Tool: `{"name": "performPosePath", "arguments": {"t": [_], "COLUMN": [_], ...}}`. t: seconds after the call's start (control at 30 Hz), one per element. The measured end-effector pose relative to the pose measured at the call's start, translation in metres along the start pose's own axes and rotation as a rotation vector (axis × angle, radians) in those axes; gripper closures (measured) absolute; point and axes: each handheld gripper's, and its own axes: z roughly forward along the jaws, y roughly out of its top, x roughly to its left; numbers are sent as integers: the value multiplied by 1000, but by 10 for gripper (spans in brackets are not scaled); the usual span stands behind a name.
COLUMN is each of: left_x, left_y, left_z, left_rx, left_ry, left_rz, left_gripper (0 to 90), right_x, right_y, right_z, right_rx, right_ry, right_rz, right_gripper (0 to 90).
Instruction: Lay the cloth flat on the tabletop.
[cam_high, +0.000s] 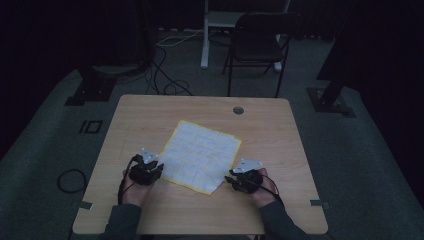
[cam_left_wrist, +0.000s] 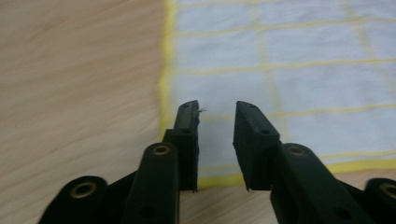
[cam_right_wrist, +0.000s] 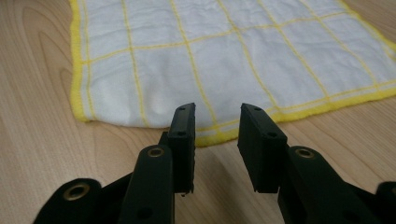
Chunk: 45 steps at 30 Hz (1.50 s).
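White with a yellow border and yellow grid lines, the dishcloth (cam_high: 201, 156) lies flat and turned at an angle near the middle of the wooden table (cam_high: 140, 117). The left gripper (cam_high: 150, 169) sits at the cloth's near-left corner, jaws parted a little over the hem with nothing between them. The right gripper (cam_high: 239, 179) sits just beside the cloth's nearest corner, jaws equally parted and empty, tips at the yellow edge.
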Motion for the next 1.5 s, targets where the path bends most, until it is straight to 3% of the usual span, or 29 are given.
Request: {"name": "performPosePath", "arguments": {"t": [0.07,0.17,0.27,0.37,0.47,0.63,0.7,0.73,0.8,0.87,0.9,0.93,0.97,1.0,1.03,1.1,1.2,1.23,1.5], "left_x": [-16,-43,-78,-108,-130,-146,-146,-144,-137,-125,-117,-117,-102,-102,-88,-76,-62,-58,-40], "left_y": [6,14,18,21,23,23,23,23,27,32,34,34,38,38,38,37,30,28,11], "left_z": [2,7,17,28,38,55,58,58,55,53,52,52,54,54,57,61,65,65,55], "left_rx": [-6,-20,-13,1,13,55,68,68,58,38,31,31,22,22,24,41,76,79,76], "left_ry": [-7,-104,-208,-280,-318,-295,-279,-284,-305,-332,-341,-341,-329,-329,-297,-255,-208,-205,-167], "left_rz": [39,65,169,234,286,343,357,361,333,273,236,236,193,193,160,138,131,114,116], "left_gripper": [676,661,639,629,616,596,642,706,829,853,855,856,855,853,845,831,772,752,703], "right_x": [-2,-4,-6,-7,-9,-12,-13,-13,-13,-12,-12,-12,-10,-10,-8,-5,0,2,25], "right_y": [-1,-3,-3,-4,-5,-7,-7,-7,-7,-6,-6,-6,-4,-4,-2,1,6,9,21], "right_z": [-1,-2,-3,-3,-4,-7,-7,-7,-8,-8,-8,-8,-7,-7,-6,-5,-1,1,25], "right_rx": [-3,-7,-8,-9,-11,-13,-16,-17,-19,-22,-24,-24,-28,-28,-31,-31,-37,-37,-9], "right_ry": [-3,-8,-13,-17,-23,-29,-32,-34,-35,-34,-34,-34,-32,-32,-30,-25,-15,-11,54], "right_rz": [8,17,26,29,34,46,50,53,52,52,51,51,49,49,46,37,18,11,-43], "right_gripper": [670,671,671,671,671,671,671,671,671,671,671,671,671,671,672,671,670,669,654]}}
